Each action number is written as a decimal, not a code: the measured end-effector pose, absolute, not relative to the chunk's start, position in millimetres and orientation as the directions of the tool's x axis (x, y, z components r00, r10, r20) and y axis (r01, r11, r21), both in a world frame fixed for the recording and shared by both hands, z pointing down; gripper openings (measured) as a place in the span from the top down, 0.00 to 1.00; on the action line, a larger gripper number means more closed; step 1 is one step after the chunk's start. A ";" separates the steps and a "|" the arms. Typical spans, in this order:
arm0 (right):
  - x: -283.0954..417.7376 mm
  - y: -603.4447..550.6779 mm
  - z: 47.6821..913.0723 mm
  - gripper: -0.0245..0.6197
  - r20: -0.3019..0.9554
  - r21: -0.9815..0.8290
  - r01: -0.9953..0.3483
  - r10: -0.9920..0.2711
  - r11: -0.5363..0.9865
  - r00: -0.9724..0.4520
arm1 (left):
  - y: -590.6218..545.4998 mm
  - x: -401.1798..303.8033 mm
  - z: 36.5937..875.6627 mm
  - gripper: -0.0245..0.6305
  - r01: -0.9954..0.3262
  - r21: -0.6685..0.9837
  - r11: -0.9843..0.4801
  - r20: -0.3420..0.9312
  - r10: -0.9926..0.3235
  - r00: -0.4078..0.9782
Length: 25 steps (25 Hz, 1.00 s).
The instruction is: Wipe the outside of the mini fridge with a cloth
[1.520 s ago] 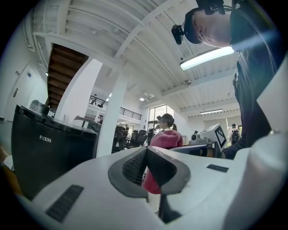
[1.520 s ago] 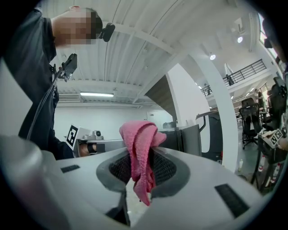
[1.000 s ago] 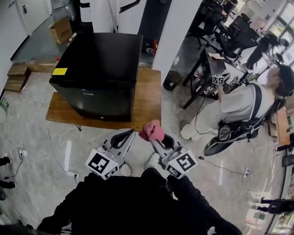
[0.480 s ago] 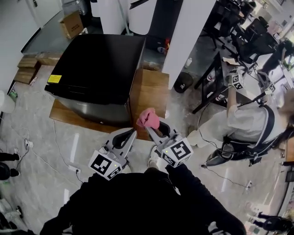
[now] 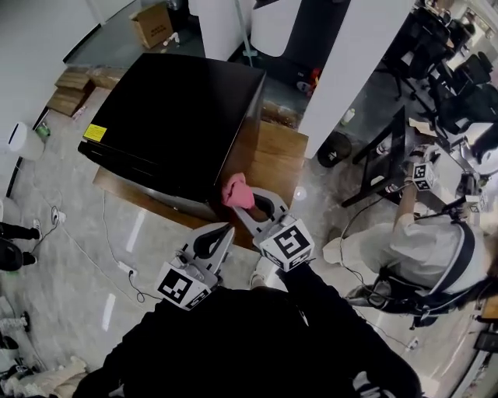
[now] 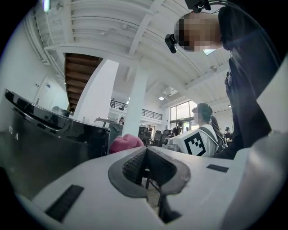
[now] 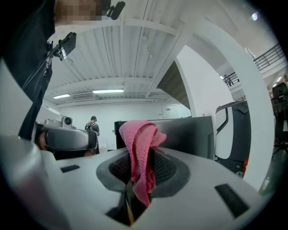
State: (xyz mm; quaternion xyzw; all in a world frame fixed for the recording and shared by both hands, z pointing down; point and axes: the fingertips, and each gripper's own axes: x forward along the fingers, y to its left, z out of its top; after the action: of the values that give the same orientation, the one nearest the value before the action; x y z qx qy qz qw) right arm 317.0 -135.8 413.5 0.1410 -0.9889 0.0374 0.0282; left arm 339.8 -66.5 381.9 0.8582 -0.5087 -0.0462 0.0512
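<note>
The black mini fridge [image 5: 179, 116] stands on a low wooden platform [image 5: 274, 159], and its dark side also fills the background of the right gripper view [image 7: 189, 134]. My right gripper [image 5: 243, 204] is shut on a pink cloth [image 5: 234, 191], held at the fridge's near right corner. In the right gripper view the pink cloth [image 7: 140, 152] hangs bunched between the jaws. Lower left in the head view, my left gripper [image 5: 222, 233] is shut and empty, off the fridge. Its own view shows the fridge [image 6: 49, 143] to the left and the cloth [image 6: 126, 143] beyond.
A seated person in white [image 5: 424, 249] is at the right beside a dark desk [image 5: 389, 148]. White pillars [image 5: 350, 62] rise behind the fridge. Cardboard boxes [image 5: 152, 23] and wooden pallets [image 5: 74, 85] lie at the back left. Cables [image 5: 101, 249] trail over the shiny floor.
My right gripper has carried the pink cloth up and left to the fridge's near right corner. The left gripper has followed a little. My view has shifted closer over the fridge.
</note>
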 end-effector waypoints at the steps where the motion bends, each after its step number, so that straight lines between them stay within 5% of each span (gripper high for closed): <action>1: 312.9 -139.5 416.5 0.82 0.065 -0.070 -0.267 -0.262 0.961 -0.963 | -70.2 339.1 384.0 0.95 -0.874 0.136 -0.467 -0.024 -0.883 0.469; 25: 304.8 -276.4 444.1 0.82 0.056 -0.066 -0.235 -0.231 0.970 -0.971 | -171.0 365.1 413.0 0.95 -0.940 0.157 -0.302 0.007 -0.952 0.307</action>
State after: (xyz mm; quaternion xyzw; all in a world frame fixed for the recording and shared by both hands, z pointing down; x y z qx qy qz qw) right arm 304.8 -276.4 444.1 0.1174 -0.9921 0.0362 0.0238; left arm 365.1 -171.0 413.0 0.8057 -0.5871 -0.0435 0.0657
